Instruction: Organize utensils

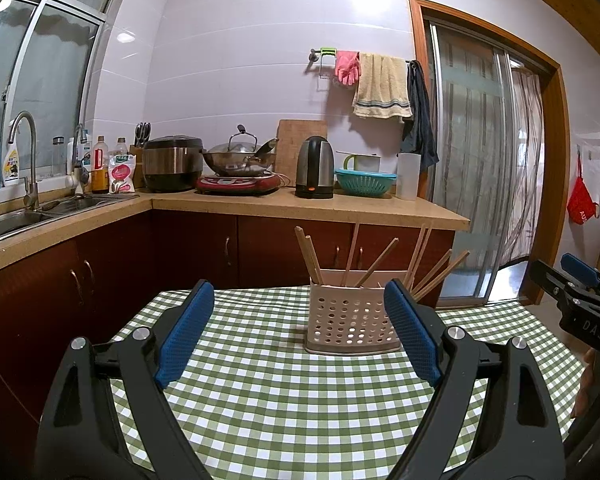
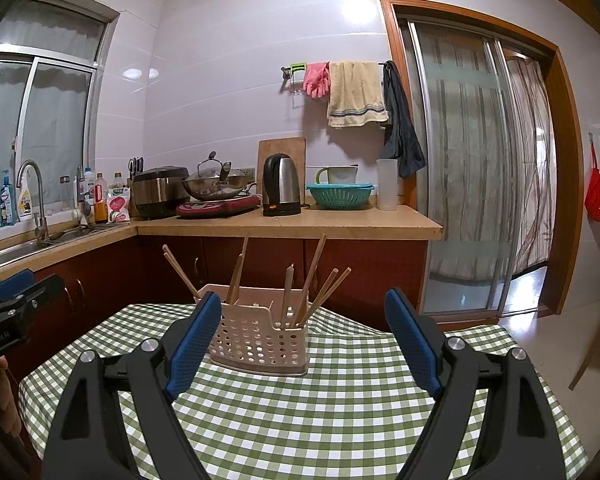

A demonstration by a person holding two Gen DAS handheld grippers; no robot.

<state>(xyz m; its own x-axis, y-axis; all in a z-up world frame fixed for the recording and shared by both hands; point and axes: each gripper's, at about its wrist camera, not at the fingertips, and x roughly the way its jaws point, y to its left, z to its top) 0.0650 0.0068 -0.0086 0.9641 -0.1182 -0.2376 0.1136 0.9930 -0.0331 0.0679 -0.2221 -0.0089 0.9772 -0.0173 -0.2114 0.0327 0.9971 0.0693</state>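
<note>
A beige perforated utensil holder [image 1: 350,320] stands on the green checked tablecloth [image 1: 284,400] near the table's far edge. Several wooden chopsticks [image 1: 374,264] lean in it at different angles. My left gripper [image 1: 300,292] is open and empty, held short of the holder. In the right wrist view the holder [image 2: 260,340] with its chopsticks [image 2: 312,276] sits just behind the left finger. My right gripper [image 2: 302,300] is open and empty, also short of the holder. The right gripper also shows at the right edge of the left wrist view [image 1: 576,284], and the left gripper at the left edge of the right wrist view [image 2: 12,300].
Beyond the table runs an L-shaped kitchen counter [image 1: 300,204] with a rice cooker [image 1: 172,164], a wok [image 1: 240,156], a kettle [image 1: 315,168], a teal colander [image 1: 365,182] and a sink [image 1: 16,220]. Dark red cabinets [image 1: 204,252] stand close behind the table. A sliding door [image 1: 480,160] is at the right.
</note>
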